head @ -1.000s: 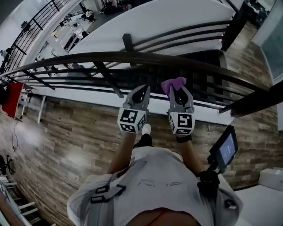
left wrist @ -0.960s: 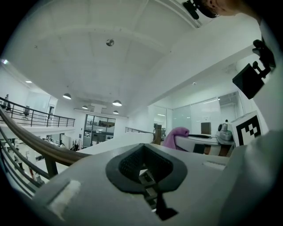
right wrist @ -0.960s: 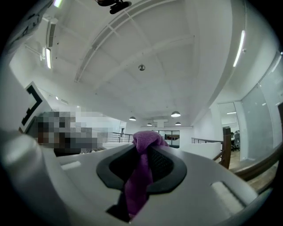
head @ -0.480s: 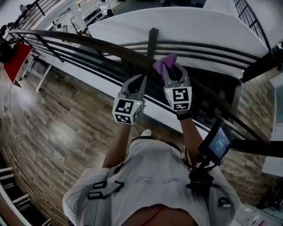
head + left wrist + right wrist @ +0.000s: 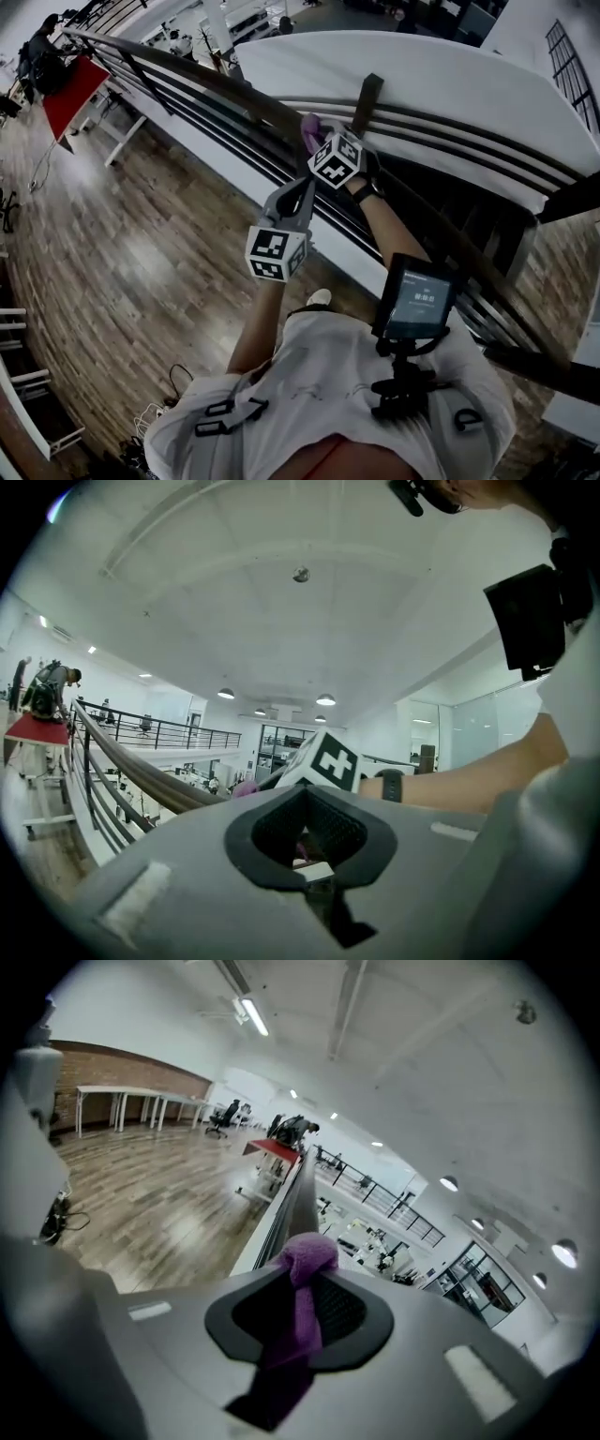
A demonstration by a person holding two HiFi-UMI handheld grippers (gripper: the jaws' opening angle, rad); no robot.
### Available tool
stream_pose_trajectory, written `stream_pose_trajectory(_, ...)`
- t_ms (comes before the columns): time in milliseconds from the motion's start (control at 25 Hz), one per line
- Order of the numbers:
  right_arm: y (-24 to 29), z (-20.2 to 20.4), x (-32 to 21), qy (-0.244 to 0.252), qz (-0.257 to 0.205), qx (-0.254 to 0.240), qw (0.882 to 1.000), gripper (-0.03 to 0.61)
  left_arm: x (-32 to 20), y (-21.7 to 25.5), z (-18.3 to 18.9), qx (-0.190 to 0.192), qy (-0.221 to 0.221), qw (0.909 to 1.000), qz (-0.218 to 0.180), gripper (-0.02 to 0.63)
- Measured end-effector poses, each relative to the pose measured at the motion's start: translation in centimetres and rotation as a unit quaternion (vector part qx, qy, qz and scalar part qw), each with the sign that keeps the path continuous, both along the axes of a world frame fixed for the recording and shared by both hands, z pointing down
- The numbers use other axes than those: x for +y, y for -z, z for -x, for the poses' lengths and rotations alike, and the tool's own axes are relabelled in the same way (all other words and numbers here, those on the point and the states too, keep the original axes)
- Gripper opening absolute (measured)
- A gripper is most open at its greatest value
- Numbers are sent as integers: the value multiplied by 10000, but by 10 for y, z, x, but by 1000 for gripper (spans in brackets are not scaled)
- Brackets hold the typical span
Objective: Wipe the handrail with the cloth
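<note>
Purple fleecy cloth (image 5: 303, 1265), bunched into a knob, sits pinched in the right tongs (image 5: 302, 1309). Their jaws are closed on its middle, so the knob pokes out in front and a darker tail hangs behind. From where I stand, the knob rests on top of the long dark curved handrail (image 5: 187, 77), about halfway along it. I cannot swear that it presses firmly. The left tongs (image 5: 302, 192) hang on the walkway side of the handrail, just below the right ones and clear of the metal. Their jaws are pressed together with nothing between them.

The grip worries me most. Only a narrow waist of fabric is caught, so drag along the handrail could tug the cloth loose. It would then fall either onto the wooden plank floor (image 5: 141, 234) on the near side or over the far side, out of reach. The bunching is another weakness, because a small knob touches only a thin line and much of the handrail's curve would stay unwiped. If the right tongs tilt down, their hard tips rather than the fabric could scrape the finish. A dark upright post (image 5: 366, 94) rises right beside the handrail near the cloth, and the loose tail could snag on it.
</note>
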State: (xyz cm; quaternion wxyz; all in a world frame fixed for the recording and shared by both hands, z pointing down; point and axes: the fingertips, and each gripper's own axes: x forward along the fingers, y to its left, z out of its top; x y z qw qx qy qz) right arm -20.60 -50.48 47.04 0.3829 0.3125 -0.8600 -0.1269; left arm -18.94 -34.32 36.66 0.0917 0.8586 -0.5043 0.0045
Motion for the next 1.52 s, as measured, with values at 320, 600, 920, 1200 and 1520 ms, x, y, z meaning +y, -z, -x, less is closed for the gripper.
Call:
stream_pose_trajectory(320,-16,-16,-3,-119,611,-217,9978,54,10,-28,1,-47,216,9996,166,2)
stream_pose_trajectory(600,-12,-85,23,-356,792,-403,9954,52,14,-25,-44,-58,31,9999,151,2)
stream_pose_trajectory(920,-14,-166,77,-519,847,-325,9945,52,31,-22,-113,-165,-525,9984,84,2)
stream_pose_trajectory(1200,-18,-247,124,-1024,788,-475,9905,52,43,-25,-187,-165,-1127,9935,35,2)
stream_pose_trajectory(1520,-20,-343,177,-1652,739,-685,9811,52,69,-22,-293,-241,-1932,9808,-81,2)
